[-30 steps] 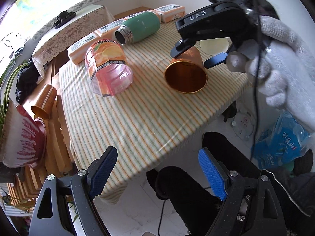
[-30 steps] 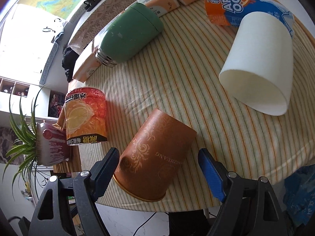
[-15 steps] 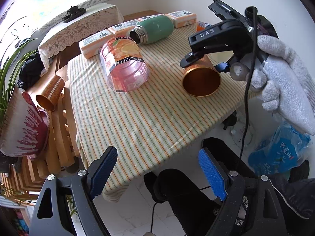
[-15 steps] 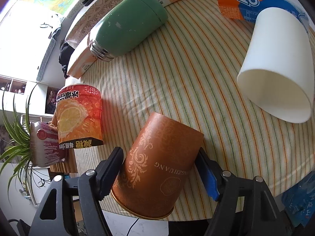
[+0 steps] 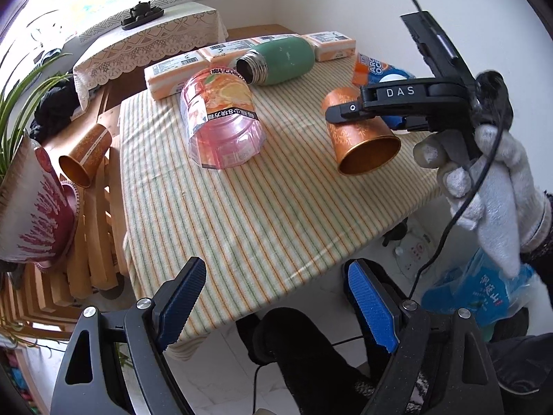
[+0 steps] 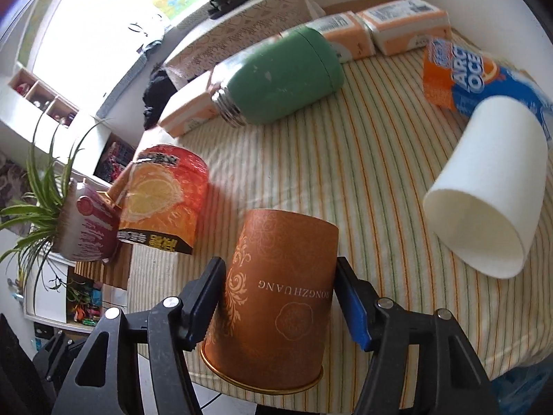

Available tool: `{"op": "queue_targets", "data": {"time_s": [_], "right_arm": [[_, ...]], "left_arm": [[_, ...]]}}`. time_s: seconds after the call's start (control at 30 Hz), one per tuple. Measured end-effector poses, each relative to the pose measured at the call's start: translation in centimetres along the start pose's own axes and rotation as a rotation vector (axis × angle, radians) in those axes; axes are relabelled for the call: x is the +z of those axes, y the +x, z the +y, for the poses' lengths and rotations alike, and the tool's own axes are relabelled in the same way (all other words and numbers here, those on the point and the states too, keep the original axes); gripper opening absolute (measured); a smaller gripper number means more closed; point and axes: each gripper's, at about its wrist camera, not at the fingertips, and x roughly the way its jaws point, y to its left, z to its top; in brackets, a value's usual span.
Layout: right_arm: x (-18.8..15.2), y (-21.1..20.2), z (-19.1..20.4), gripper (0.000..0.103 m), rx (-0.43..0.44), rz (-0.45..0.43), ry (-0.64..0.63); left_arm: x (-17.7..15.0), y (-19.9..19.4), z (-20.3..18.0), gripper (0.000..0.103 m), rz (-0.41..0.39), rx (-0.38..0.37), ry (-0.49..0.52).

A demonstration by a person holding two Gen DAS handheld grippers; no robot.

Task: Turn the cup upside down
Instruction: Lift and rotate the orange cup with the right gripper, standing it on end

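- Right wrist view showed the copper cup caught between the two fingers of the right claw, one pad on each side of its wall; the claw was clenched on it.
- By my reading the task was partway: the cup was gripped, its base pointing away from the camera and its mouth toward it, tipped over the near edge of the counter. Whether any part of it touched the cloth I could not tell.
- Left to do, as I judged it: turn the mouth fully downward, set the rim flat on the striped cloth, and let go.
- Printed scrollwork and lettering ran along the cup's matte brown-orange wall, with a thin gold rim at the mouth. In the left wrist view the cup had a shiny golden inside, and the right claw reached across its upper side.
- A white cup lay on its side to the right of the copper cup, well apart.
- A pink plastic jar with an orange label lay on the counter to the cup's left.
- A green flask lay on its side beyond the cup, before a row of orange packets.
- The left claw hung released, holding nothing, off the counter's near edge, well apart from the cup.
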Motion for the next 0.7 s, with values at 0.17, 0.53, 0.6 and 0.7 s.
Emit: {"op": "queue_targets", "data": {"time_s": [0.17, 0.53, 0.6, 0.7], "right_arm": [[-0.6, -0.5, 1.3, 0.059, -0.083, -0.195, -0.159], [-3.6, -0.3, 3.8, 0.059, -0.248, -0.415, -0.464], [-4.2, -0.4, 4.1, 0.06, -0.258, -0.438, -0.484], [-5.1, -0.6, 4.3, 0.06, -0.269, -0.46, -0.514]], "left_arm": [[0.2, 0.2, 0.2, 0.087, -0.029, -0.051, -0.058], [0.3, 0.9, 0.2, 0.086, -0.078, -0.118, -0.136], [0.3, 0.9, 0.1, 0.087, -0.089, -0.125, -0.144], [0.3, 0.7, 0.1, 0.086, -0.102, -0.129, -0.153]]}}
